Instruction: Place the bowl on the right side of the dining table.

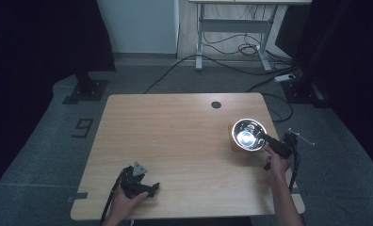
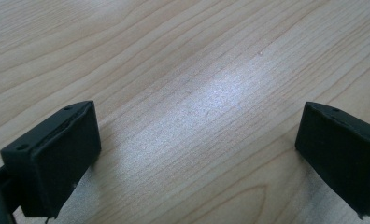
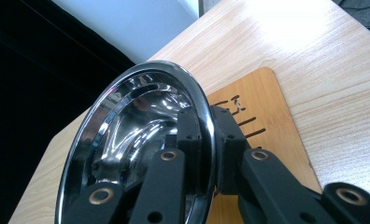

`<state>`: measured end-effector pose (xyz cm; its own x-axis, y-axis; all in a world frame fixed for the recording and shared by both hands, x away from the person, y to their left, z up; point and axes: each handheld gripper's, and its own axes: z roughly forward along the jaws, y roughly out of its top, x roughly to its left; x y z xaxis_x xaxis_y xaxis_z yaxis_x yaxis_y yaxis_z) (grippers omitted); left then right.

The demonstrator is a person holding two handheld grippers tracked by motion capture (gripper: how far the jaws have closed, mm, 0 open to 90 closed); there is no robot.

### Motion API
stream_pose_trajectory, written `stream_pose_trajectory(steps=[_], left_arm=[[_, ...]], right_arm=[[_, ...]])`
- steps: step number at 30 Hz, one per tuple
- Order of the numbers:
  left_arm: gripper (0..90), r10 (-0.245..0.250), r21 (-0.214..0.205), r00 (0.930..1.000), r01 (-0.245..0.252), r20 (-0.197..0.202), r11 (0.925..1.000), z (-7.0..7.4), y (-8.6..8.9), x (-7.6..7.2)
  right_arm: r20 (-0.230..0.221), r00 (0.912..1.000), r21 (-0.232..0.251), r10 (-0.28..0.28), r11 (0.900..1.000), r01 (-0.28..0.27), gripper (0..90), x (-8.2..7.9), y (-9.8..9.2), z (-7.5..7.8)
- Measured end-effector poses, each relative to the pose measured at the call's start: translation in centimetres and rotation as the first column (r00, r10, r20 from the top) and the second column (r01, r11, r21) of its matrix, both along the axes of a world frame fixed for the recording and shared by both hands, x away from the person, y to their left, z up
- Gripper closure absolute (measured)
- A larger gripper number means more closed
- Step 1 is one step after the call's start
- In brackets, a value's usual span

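Right gripper view: my right gripper pinches the steel bowl's rim, one jaw inside, one outside.
Bowl: tilted above a wooden board near the table's right edge.
Left gripper: jaws spread, on bare tabletop.

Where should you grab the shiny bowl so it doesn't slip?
Grab the shiny bowl by its thin rim, one jaw inside and one outside, coming from the table's right edge. Its round, slick wall gives no other hold. The right hand-held gripper already pinches the rim this way, over the wooden board.
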<state>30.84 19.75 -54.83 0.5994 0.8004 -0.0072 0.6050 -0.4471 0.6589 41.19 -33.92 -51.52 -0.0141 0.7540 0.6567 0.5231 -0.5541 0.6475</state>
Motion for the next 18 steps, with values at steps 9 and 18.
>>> stream_pose_trajectory(steps=[9, 18], left_arm=[[0.0, 0.000, 0.000, 1.0000, 0.000, 0.000, 1.0000, 0.0, 0.0, 0.0], [0.0, 0.000, 0.000, 1.0000, 0.000, 0.000, 1.0000, 0.0, 0.0, 0.0]], right_arm=[[0.004, 0.9999, -0.006, -0.011, 0.9999, 0.011, 83.0, 0.7, 0.0, -0.1], [-0.007, 0.9997, -0.022, -0.023, 0.9995, 0.022, 83.0, 1.3, -0.4, -0.6]])
